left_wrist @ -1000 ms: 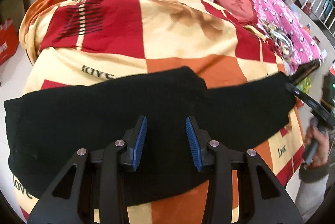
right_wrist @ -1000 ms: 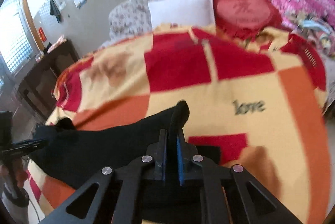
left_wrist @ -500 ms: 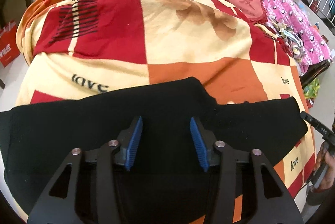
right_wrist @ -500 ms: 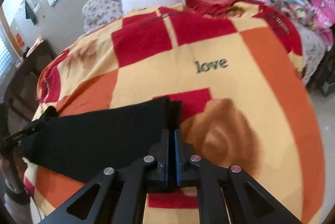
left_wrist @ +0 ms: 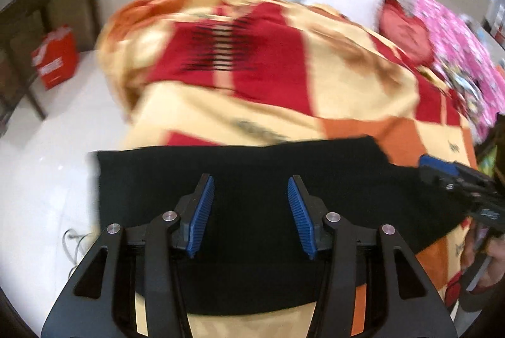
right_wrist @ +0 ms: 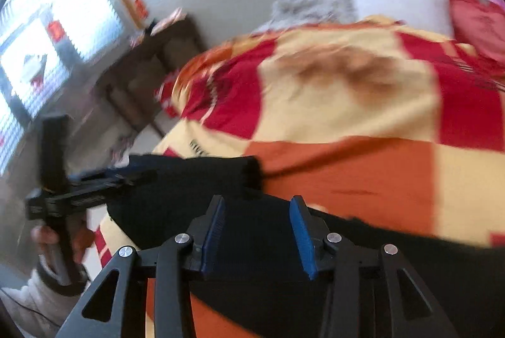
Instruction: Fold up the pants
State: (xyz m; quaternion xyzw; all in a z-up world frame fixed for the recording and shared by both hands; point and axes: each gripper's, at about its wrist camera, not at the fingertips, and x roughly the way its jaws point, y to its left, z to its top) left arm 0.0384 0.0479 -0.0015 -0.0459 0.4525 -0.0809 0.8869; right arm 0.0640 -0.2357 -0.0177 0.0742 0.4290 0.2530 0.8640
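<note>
Left wrist view: my left gripper hangs over the black knit pants, jaws released, nothing between them. The pants, folded shorter than a second ago, lie crosswise on the near edge of the red-orange checked blanket.

Right wrist view: my right gripper was clamped on the leg end; now its jaws are opening, the cloth dropped beneath, so this fold is laid.

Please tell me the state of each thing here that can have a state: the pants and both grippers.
Pants: lying flat across the blanket, in no grip.
Left gripper: jaws open, empty, above the pants.
Right gripper: jaws opening, nothing between them, over the pants.
</note>
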